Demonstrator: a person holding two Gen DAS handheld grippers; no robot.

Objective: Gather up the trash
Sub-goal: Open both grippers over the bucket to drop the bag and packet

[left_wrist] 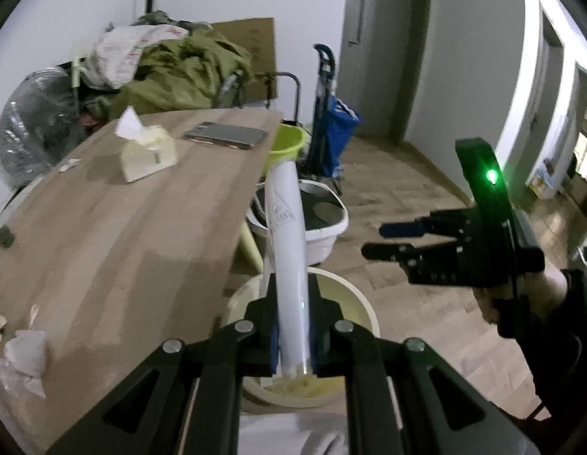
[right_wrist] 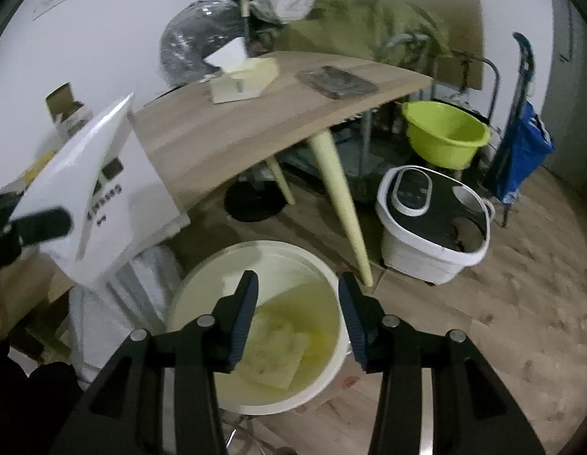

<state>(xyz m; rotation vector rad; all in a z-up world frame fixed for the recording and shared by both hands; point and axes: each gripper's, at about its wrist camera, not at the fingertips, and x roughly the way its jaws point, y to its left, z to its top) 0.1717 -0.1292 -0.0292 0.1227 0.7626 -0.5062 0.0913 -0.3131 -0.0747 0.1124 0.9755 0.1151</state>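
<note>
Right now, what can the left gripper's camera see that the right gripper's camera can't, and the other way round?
Only the left view shows the right gripper, open and empty, the crumpled white tissues at the table's near edge, and the grey door.

Only the right view shows the flat yellowish scrap lying inside the round cream bucket.

Both show that bucket, the wooden table, the tissue pack, the lime-green basin, and the flat white packet clamped in the left gripper.
</note>
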